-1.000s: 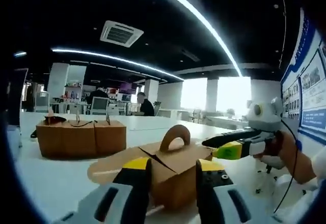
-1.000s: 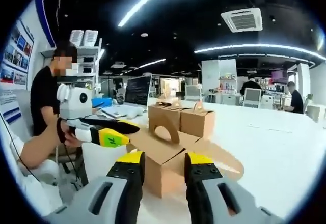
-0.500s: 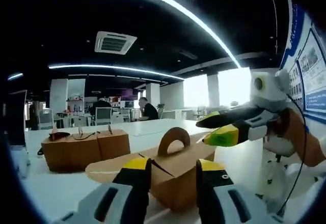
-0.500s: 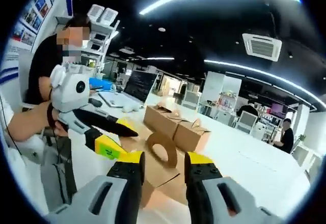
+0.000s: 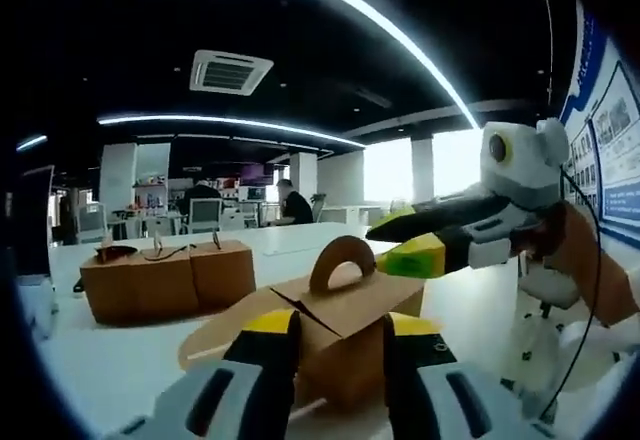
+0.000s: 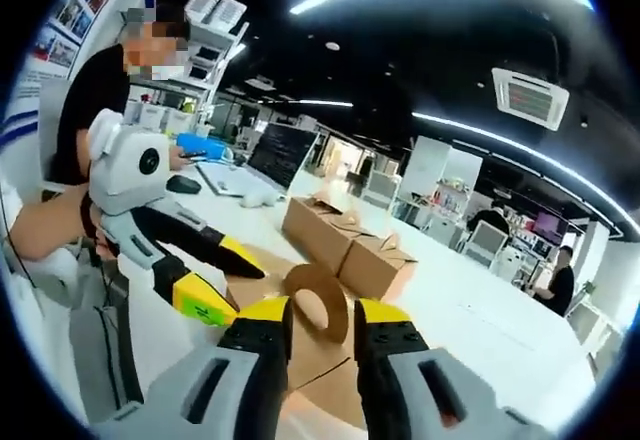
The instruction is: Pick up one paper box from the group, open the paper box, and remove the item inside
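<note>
**Box between both pairs of jaws, handle next**

My left gripper (image 5: 340,332) stands with its jaws parted, one on each side of the box (image 5: 345,330); I cannot tell whether the pads press its walls or just flank them. The box sits on the table (image 5: 110,355), dead ahead of these jaws, its arched handle (image 5: 341,263) upright on the roof and one flap folded out toward the group.

My right gripper (image 6: 312,320) looks at the same box from the opposite side. Its jaws are released with a narrow gap, and the handle (image 6: 318,300) rises just beyond the tips, so I judge this hand the better placed to lift the roof flaps. In the left gripper view it hovers just above the box's far edge.

The group (image 5: 165,275) stands well apart from the box, further along the table, out of the way. A person (image 6: 95,120) sits behind my left gripper.
</note>
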`<state>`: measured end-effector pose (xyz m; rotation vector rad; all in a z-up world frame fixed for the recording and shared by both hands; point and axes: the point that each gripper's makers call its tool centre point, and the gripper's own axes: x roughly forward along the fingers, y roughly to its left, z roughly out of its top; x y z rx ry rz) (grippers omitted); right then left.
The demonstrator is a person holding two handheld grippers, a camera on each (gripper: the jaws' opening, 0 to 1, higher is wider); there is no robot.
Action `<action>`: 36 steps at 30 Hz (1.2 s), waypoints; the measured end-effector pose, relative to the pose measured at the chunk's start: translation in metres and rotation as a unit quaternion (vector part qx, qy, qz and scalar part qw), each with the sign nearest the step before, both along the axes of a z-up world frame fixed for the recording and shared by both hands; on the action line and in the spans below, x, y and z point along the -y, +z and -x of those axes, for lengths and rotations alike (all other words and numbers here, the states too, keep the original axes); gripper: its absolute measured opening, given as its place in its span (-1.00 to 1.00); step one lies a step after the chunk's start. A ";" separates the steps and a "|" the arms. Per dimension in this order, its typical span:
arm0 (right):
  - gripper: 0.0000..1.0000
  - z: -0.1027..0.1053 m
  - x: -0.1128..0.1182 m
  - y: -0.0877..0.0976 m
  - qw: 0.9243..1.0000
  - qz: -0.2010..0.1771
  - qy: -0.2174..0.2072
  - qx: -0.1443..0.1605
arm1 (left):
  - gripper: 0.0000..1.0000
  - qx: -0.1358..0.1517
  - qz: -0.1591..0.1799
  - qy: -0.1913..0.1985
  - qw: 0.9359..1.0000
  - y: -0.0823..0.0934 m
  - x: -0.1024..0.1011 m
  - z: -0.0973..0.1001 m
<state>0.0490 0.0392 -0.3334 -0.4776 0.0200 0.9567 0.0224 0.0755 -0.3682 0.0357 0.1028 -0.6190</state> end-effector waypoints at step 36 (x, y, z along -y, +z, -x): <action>-0.91 0.000 0.006 -0.001 0.999 0.025 -0.022 0.030 | -0.28 0.003 -0.009 -0.003 1.000 -0.002 0.002 0.002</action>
